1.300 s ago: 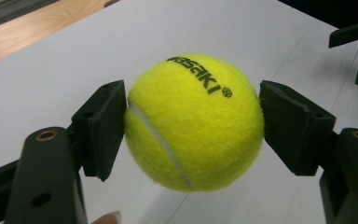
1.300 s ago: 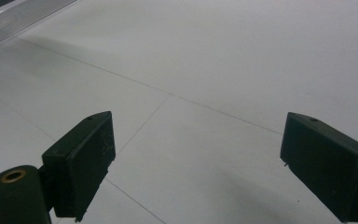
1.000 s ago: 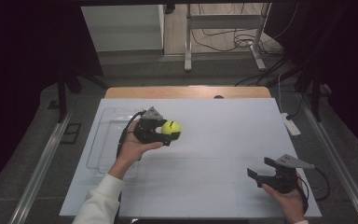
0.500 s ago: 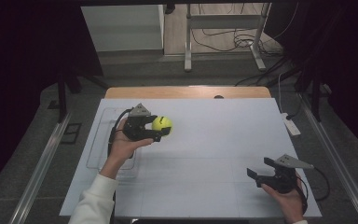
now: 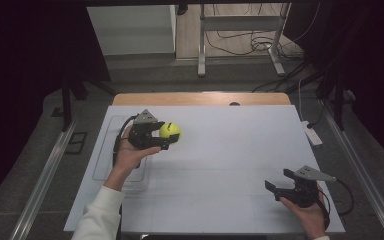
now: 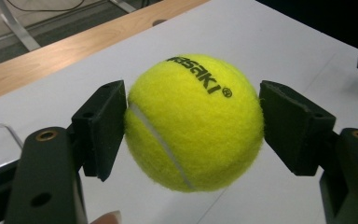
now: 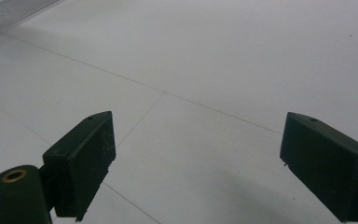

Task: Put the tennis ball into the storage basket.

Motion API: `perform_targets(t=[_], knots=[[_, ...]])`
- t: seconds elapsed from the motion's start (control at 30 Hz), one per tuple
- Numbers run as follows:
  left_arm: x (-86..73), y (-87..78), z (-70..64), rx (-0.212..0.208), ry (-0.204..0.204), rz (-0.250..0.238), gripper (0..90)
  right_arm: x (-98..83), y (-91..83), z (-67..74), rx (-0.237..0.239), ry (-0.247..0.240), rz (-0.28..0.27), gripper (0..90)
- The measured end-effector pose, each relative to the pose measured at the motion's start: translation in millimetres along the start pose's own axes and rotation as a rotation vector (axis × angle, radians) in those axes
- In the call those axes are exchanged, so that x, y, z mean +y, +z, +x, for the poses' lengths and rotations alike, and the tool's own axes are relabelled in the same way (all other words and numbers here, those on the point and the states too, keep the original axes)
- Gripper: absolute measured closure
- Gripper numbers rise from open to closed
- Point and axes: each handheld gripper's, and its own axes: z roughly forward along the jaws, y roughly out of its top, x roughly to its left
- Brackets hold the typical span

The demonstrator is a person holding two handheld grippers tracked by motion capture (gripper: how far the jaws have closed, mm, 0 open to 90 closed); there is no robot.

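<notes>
The left gripper (image 5: 166, 136) has its two black pads clamped on either side of a yellow tennis ball (image 5: 170, 130), lifted clear of the white table (image 5: 230, 150); just behind and below that hand lies a clear plastic tray (image 5: 102, 165), at the table's left edge, partly covered by the forearm; nothing sits between ball and tabletop. Well apart, at the near right corner, the right gripper (image 5: 280, 182) rests low with jaws spread wide, nothing between them; bare white surface ahead.
</notes>
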Motion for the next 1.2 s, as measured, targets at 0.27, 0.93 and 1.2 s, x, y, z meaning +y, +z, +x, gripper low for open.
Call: perform_targets(t=[0.27,0.93,1.2], knots=[[-1.9,-5.9,11.9,0.031,-0.032,-0.022,27.1,-0.4,-0.6,-0.9,-0.004,0.001,0.001,10.7],[-8.6,-11.4,29.1,0.076,-0.072,-0.034,27.1,0.0,1.7,0.3,0.004,-0.007,0.006,10.7],[-10.1,-15.8,36.6,0.092,-0.095,-0.048,27.1,0.3,3.1,0.3,0.006,-0.008,0.006,10.7]])
